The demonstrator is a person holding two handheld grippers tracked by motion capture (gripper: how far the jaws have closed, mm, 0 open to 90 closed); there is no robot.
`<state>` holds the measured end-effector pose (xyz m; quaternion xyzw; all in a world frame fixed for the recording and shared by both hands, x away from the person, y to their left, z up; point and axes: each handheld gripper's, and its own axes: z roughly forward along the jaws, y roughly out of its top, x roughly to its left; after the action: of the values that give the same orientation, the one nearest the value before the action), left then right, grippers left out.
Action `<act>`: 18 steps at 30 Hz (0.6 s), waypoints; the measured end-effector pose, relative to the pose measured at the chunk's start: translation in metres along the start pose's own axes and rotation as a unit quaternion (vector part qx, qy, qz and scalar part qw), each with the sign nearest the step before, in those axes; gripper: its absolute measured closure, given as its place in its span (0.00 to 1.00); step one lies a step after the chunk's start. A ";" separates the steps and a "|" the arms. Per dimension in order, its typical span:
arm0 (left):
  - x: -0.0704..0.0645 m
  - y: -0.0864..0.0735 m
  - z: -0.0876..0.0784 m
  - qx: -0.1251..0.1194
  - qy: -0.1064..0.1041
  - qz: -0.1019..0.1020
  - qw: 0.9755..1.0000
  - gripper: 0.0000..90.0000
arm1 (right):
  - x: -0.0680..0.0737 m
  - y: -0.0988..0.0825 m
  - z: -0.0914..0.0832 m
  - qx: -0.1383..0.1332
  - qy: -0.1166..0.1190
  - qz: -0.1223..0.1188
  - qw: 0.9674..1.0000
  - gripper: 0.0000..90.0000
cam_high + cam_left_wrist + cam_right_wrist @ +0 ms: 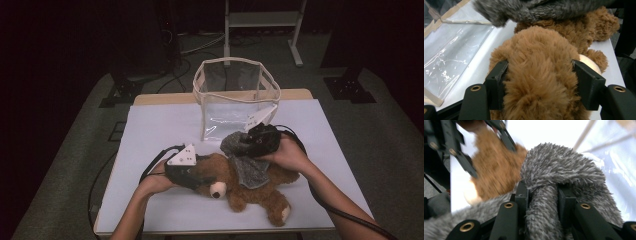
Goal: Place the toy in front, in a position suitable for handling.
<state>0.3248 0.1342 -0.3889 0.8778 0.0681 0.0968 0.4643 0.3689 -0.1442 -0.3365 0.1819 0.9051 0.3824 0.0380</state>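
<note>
left tongs (196,176) pinch the brown teddy's (250,187) head on the tabletop (150,130) while right tongs (248,141) grip the grey cloth (245,160) over its back, clear bag (235,97) sitting at 12 o'clock, nearer the right hand.

the tall clear plastic bag with beige trim (235,97) is standing at the white table's (150,125) far edge, blocking passage there. the brown plush teddy bear (250,192) is lying across the near middle. both side edges are staying open.
</note>
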 end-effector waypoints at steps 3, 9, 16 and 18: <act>0.002 0.001 -0.004 0.000 0.001 -0.005 1.000 0.35 | -0.002 -0.016 -0.005 -0.019 0.005 0.027 0.999 0.75; 0.005 -0.002 -0.015 -0.004 0.009 -0.028 1.000 0.27 | 0.004 -0.039 -0.018 -0.047 0.000 0.039 0.998 0.75; 0.006 -0.013 -0.006 -0.011 0.001 -0.048 0.999 0.46 | 0.011 -0.021 -0.022 -0.044 -0.013 0.017 0.999 0.75; 0.006 -0.014 -0.006 -0.014 -0.001 -0.047 0.999 0.47 | 0.016 -0.007 -0.019 -0.045 -0.010 0.005 0.999 0.75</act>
<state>0.3289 0.1486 -0.3963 0.8670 0.1076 0.0744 0.4808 0.3477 -0.1558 -0.3264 0.1881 0.8858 0.4209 0.0536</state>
